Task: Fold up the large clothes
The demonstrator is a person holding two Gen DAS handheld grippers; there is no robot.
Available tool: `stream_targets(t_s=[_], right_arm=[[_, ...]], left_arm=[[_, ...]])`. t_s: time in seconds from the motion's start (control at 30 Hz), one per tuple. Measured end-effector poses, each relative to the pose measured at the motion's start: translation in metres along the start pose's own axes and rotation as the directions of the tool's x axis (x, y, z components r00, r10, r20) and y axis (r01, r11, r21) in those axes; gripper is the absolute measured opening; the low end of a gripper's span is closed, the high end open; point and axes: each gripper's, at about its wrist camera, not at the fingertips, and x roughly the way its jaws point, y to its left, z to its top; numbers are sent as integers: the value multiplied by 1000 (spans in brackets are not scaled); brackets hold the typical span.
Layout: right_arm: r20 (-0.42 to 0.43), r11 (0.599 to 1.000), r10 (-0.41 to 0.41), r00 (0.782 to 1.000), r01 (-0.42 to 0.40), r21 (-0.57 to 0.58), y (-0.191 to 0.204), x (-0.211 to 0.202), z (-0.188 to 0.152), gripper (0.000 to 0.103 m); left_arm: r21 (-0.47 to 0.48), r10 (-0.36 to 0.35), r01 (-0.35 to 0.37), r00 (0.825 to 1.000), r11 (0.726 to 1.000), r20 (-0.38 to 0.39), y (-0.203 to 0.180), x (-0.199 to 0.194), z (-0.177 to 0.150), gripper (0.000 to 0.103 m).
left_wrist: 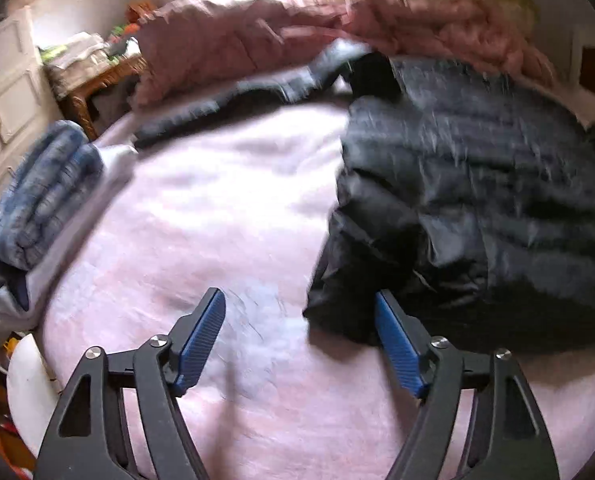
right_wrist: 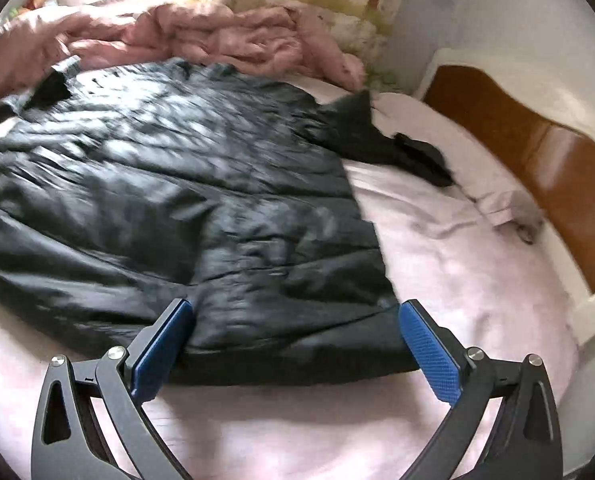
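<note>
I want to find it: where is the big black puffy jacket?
The black jacket lies spread on the pink bed, before the crumpled pink blanket, its near hem between the open right gripper fingers.

This is a bedroom in a home. A bed with a pale pink sheet [left_wrist: 201, 208] fills most of both views, and a rumpled pink quilt [right_wrist: 217, 36] is bunched along its far side. On the right, a brown wooden headboard [right_wrist: 537, 168] in a white frame stands against the wall. On the far left are white panelled cupboard doors [left_wrist: 5, 92] and a small wooden side table [left_wrist: 97, 84] piled with linen. A stack of folded clothes [left_wrist: 45, 196] lies at the bed's left edge.
</note>
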Motion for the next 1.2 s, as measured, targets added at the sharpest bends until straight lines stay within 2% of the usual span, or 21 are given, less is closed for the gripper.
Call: stream_targets(t_s=[0.07, 0.17, 0.27, 0.37, 0.47, 0.57, 0.6, 0.63, 0.67, 0.73, 0.77, 0.83, 0.93, 1.0, 1.07, 1.2], right_arm=[[-13, 998, 35, 999, -35, 55, -9, 2, 1, 103], [50, 991, 37, 998, -43, 124, -19, -13, 4, 103], [132, 991, 71, 989, -85, 106, -19, -32, 8, 103], [189, 988, 114, 975, -132, 81, -12, -49, 10, 103], [241, 985, 159, 957, -169, 22, 1, -65, 8, 103], [272, 987, 163, 948, -153, -58, 17, -73, 3, 103], [268, 985, 171, 948, -156, -75, 20, -74, 1, 103], [253, 979, 197, 947, -177, -99, 24, -74, 0, 103], [234, 972, 226, 946, -203, -121, 28, -73, -2, 103], [191, 955, 275, 942, -244, -171, 38, -70, -5, 103], [175, 949, 282, 943, -247, -195, 43, -69, -7, 103], [154, 943, 268, 951, -226, -246, 55, -66, -11, 103], [122, 946, 216, 969, -177, -272, 70, -58, -14, 103], [75, 956, 148, 986, -123, -264, 78, -47, -15, 103], [62, 957, 115, 991, -94, -274, 84, -39, -18, 103], [75, 961, 74, 994, -51, -272, 82, -36, -17, 103]], left_arm=[[-8, -14, 14, 997, 1000, 77, 3, -17, 2, 73], [-8, -90, 93, 978, 996, 186, 4, -43, 5, 73], [34, -186, 183, 947, 982, 263, -6, -63, 5, 73], [68, -234, 224, 913, 972, 335, -19, -84, 1, 73], [117, -279, 254, 892, 960, 356, -35, -96, -3, 76], [196, -334, 283, 886, 939, 320, -53, -96, -7, 88], [237, -359, 296, 886, 925, 294, -60, -96, -8, 98], [306, -397, 319, 885, 897, 243, -70, -94, -11, 101], [352, -404, 314, 888, 882, 220, -77, -91, -14, 101], [417, -374, 258, 900, 872, 225, -90, -91, -22, 101], [453, -369, 243, 904, 858, 215, -98, -90, -26, 101], [516, -369, 229, 911, 826, 186, -112, -88, -33, 101], [568, -341, 190, 924, 801, 173, -127, -85, -41, 102], [586, -285, 139, 945, 798, 164, -135, -78, -42, 102], [587, -255, 115, 953, 801, 162, -135, -72, -43, 102], [534, -211, 104, 967, 839, 144, -129, -54, -34, 102]])
